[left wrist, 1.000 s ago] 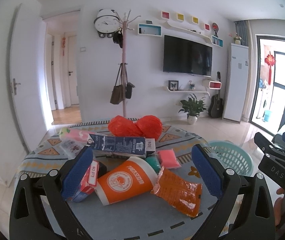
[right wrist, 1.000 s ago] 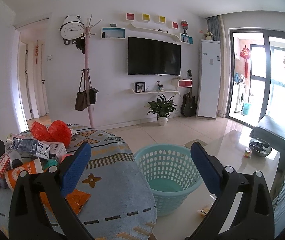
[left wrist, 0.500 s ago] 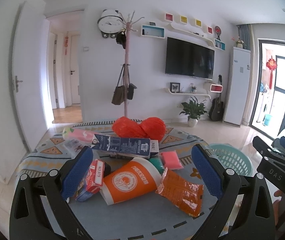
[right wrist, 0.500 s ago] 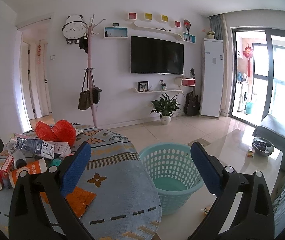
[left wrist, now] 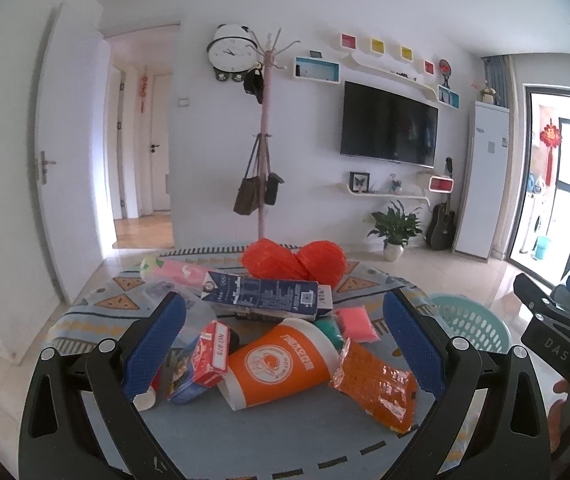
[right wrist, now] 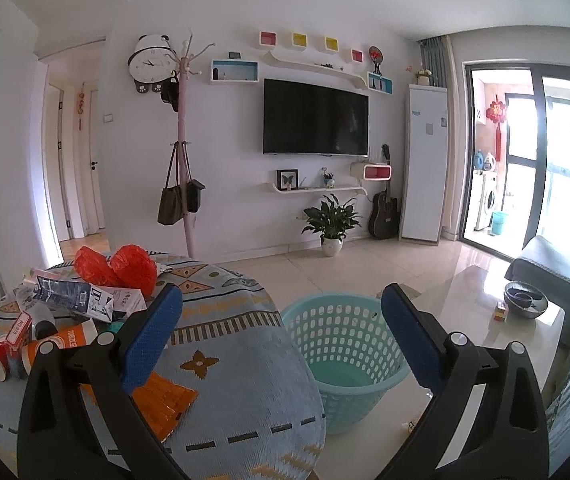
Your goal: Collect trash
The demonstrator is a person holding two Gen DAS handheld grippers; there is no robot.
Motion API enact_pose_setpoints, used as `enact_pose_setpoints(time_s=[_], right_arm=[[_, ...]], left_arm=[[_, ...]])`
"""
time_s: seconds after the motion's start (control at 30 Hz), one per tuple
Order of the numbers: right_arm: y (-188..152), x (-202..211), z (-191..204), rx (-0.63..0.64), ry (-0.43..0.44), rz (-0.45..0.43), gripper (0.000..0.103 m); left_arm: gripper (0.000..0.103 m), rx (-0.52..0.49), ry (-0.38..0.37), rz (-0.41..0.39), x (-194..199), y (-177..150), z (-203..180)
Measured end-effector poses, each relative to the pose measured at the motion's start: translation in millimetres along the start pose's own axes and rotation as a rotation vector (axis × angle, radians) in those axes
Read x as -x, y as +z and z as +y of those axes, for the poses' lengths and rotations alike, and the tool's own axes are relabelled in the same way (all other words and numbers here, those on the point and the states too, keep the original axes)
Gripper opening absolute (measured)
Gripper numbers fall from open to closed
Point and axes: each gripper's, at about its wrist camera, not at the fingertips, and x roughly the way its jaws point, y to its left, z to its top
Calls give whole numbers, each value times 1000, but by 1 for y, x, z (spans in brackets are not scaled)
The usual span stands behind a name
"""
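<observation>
Collecting has not yet begun: the left gripper [left wrist: 283,338] hangs over the trash pile on the desk [left wrist: 245,440], jaws wide and empty, framing the orange cup [left wrist: 281,368] at lower centre. The right gripper [right wrist: 281,338], jaws equally wide and empty, faces the empty basket [right wrist: 345,360]. Next move, I judge: descend and close on the cup.

Orange cup [left wrist: 281,364] on its side among wrappers, teal basket [right wrist: 345,356] empty
</observation>
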Motion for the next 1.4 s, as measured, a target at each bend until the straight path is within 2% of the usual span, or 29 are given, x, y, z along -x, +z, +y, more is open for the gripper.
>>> enact_pose_setpoints(time_s=[0.23,0.4,0.53,0.57,0.67,0.87,1.0,1.17,1.27,1.3,1.4], right_arm=[[0,1,5,8,5,-7,95],[-1,0,17,64,16,-6,79],[-7,-6,30,90,103,31,60],[-9,-9,34,96,129,49,55],[-16,-18,45,95,208,105,48],[-35,-28,72,120,372,210,48],[-48,-28,90,165,416,250,49],[-60,-31,97,179,455,306,59],[-65,-29,106,211,479,314,71],[-67,-28,112,227,486,312,72],[-70,-28,122,270,448,314,72]], left_arm=[[96,5,11,-5,0,0,8],[96,-8,67,-11,0,1,29],[96,41,96,49,-7,0,70],[96,53,96,62,-8,-1,78],[96,73,39,149,-20,-8,98],[96,132,-77,334,-57,-28,105],[90,113,-63,374,-78,-34,97],[74,90,-33,452,-103,-43,89],[70,117,-44,461,-106,-44,93],[67,123,-48,462,-106,-44,94],[58,133,-57,462,-105,-41,98]])
